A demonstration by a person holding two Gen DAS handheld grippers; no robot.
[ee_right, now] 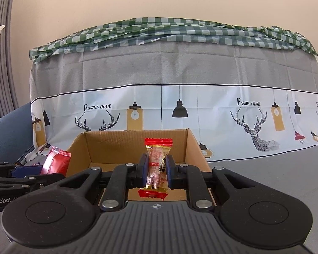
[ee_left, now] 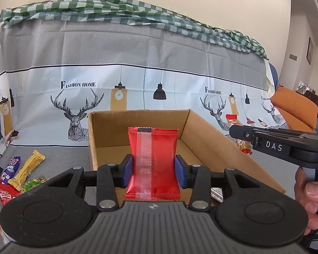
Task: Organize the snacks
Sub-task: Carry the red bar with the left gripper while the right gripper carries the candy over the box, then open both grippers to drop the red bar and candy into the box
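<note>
Grey worktop [ee_right: 265,169], cardboard box [ee_left: 203,131] beyond fingers. Red packet [ee_left: 152,163] clamped by left gripper [ee_left: 152,170], clear-wrapped candy [ee_right: 156,167] by right gripper [ee_right: 156,170]; release advised once well past rim.

The left gripper [ee_left: 152,169] holds a sealed packet [ee_left: 152,163] upright before the cardboard box [ee_left: 222,146], loose snacks [ee_left: 17,173] lying left of it, while the right gripper [ee_right: 156,170] holds a wrapped candy [ee_right: 156,167] before the box's open front.

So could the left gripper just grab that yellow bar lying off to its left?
Probably not yet: the left gripper has its jaws shut on the red packet. The yellow bar lies uncovered, so dropping the packet first would free it.
</note>
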